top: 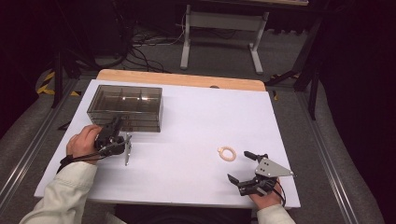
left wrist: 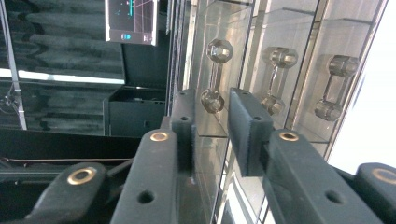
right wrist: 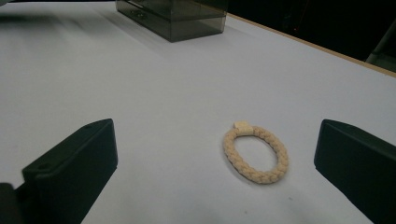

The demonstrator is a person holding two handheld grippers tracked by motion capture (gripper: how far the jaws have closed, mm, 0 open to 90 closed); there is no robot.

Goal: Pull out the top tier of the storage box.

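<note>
White table [top: 187, 140], wooden strip along its far edge. Smoky clear compartment box [top: 125, 107] at far left of it, dividers inside, small dumbbell-shaped pulls (three, seen through the wall in the left gripper view) on its side [left wrist: 275, 79]. Left hand-held gripper [top: 112, 133] at the box's near wall, turned on its side, jaws narrowed to a small gap with a thin clear edge of the box between them [left wrist: 212, 140]; whether the pads press on it, cannot tell. Right hand-held gripper [top: 240, 167] near the table's front right, jaws spread wide, holding nothing. Cream braided hair tie [right wrist: 255, 153] flat on the table just ahead of those open jaws, touching neither, well apart from the box.
</note>
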